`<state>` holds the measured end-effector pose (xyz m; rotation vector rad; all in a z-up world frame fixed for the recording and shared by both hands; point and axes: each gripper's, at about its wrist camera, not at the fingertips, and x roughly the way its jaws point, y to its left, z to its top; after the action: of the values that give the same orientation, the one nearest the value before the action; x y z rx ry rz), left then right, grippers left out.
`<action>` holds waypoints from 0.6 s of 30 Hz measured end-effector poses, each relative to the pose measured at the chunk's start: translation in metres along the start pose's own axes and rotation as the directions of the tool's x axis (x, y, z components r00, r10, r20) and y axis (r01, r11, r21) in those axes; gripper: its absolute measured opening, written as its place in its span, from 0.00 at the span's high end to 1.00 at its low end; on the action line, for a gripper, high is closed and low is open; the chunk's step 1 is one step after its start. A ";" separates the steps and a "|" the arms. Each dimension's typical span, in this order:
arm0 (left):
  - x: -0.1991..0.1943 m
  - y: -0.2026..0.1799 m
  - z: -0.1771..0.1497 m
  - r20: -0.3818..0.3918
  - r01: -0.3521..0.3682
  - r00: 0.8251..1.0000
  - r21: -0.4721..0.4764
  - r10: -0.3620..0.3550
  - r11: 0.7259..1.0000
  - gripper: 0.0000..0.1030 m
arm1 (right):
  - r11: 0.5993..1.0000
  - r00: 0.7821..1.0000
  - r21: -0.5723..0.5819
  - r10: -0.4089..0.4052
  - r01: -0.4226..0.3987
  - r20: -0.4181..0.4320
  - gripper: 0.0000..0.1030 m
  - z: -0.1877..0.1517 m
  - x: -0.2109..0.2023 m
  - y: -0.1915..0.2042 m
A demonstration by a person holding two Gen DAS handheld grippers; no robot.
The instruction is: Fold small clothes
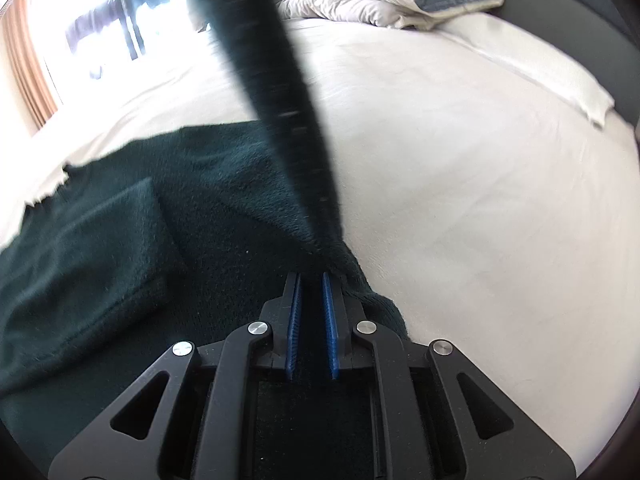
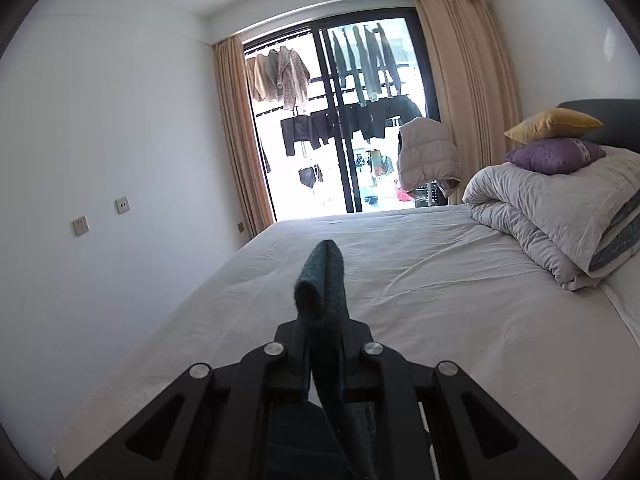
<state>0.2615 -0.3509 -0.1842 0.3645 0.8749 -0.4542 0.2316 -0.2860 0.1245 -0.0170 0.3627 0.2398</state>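
Observation:
A dark green fleece garment [image 1: 132,220] lies partly spread on the white bed sheet [image 1: 480,208], with a pocket-like patch at its left. My left gripper [image 1: 311,280] is shut on an edge of this garment, and a taut strip of it [image 1: 272,80] rises up and away from the jaws. My right gripper [image 2: 323,324] is shut on another part of the same garment [image 2: 320,276], which sticks up beyond the fingertips and hangs down below the jaws, held above the bed.
A folded grey-white duvet [image 2: 560,220] with a purple cushion [image 2: 556,156] and a yellow cushion [image 2: 554,124] sits at the head of the bed. A glass balcony door [image 2: 340,120] with curtains faces the right gripper. A white wall [image 2: 100,140] stands to the left.

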 end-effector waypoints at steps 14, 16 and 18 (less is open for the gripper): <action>0.022 -0.018 0.017 0.017 -0.065 0.998 0.079 0.064 0.995 0.91 | 0.951 0.973 -0.299 0.008 -0.079 -0.232 0.90 -0.066 0.084 0.143; 0.023 -0.014 0.017 0.015 -0.054 0.998 0.070 0.053 0.996 0.91 | 0.925 0.967 -0.366 0.006 -0.102 -0.256 0.90 -0.091 0.097 0.178; 0.021 -0.015 0.018 0.014 -0.045 0.999 0.062 0.045 0.997 0.91 | 0.882 0.960 -0.456 -0.013 -0.121 -0.280 0.90 -0.123 0.110 0.213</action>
<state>0.2773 -0.3773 -0.1918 0.4378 0.8404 -0.4424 0.2381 -0.0611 -0.0241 -0.5277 0.5776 0.3797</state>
